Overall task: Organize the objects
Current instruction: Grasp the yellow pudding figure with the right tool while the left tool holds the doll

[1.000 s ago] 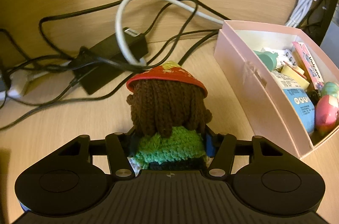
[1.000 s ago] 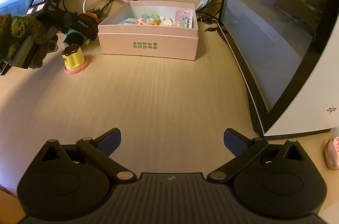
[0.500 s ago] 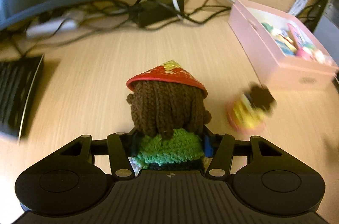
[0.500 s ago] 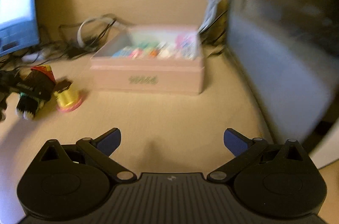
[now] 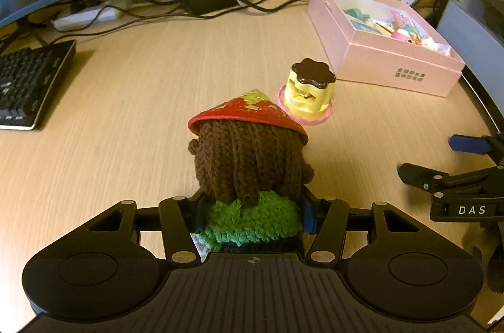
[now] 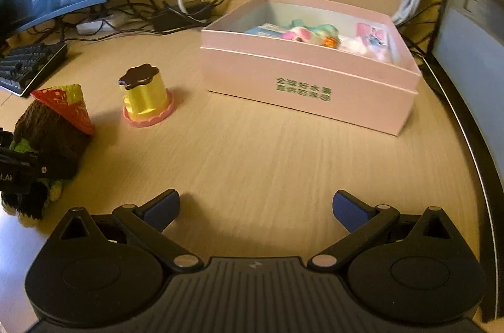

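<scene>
Each camera sits on its own gripper, close above the desk (image 5: 126, 100), looking forward and down; both views show the pink box (image 5: 387, 62) (image 6: 302, 81) and the yellow toy (image 5: 307, 90) (image 6: 145, 97).

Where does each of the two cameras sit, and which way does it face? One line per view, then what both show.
Left wrist: behind the left gripper, facing down its fingers across the desk; it grips a crochet doll.
Right wrist: behind the right gripper, jaws open and empty, facing the pink box.
Shared: doll, box, yellow pudding toy, keyboard.
</scene>
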Demonstrator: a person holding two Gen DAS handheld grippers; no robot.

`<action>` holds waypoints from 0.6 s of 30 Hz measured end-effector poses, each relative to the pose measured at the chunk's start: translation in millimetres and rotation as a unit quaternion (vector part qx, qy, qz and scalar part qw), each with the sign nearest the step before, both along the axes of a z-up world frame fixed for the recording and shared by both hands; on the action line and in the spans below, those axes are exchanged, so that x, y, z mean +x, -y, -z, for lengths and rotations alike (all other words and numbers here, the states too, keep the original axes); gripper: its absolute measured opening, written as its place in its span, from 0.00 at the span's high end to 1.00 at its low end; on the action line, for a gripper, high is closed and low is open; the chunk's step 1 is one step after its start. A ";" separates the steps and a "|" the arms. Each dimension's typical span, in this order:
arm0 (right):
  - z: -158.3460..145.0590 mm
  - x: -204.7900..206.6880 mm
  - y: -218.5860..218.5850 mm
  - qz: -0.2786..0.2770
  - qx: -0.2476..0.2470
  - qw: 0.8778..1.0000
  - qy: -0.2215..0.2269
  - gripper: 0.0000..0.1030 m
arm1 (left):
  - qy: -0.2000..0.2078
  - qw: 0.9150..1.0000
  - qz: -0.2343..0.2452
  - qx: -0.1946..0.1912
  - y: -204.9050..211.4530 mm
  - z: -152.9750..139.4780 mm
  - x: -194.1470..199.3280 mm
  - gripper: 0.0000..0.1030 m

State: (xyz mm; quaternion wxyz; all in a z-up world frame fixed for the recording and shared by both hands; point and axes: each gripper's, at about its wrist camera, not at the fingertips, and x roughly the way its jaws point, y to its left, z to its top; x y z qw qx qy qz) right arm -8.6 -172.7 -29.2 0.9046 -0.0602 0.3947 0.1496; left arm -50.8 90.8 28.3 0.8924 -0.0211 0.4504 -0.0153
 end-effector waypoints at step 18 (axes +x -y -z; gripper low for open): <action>-28.0 17.8 -45.9 -0.079 0.003 0.996 0.045 0.07 | 0.009 1.000 -0.023 0.000 -17.3 0.3 -27.5 0.43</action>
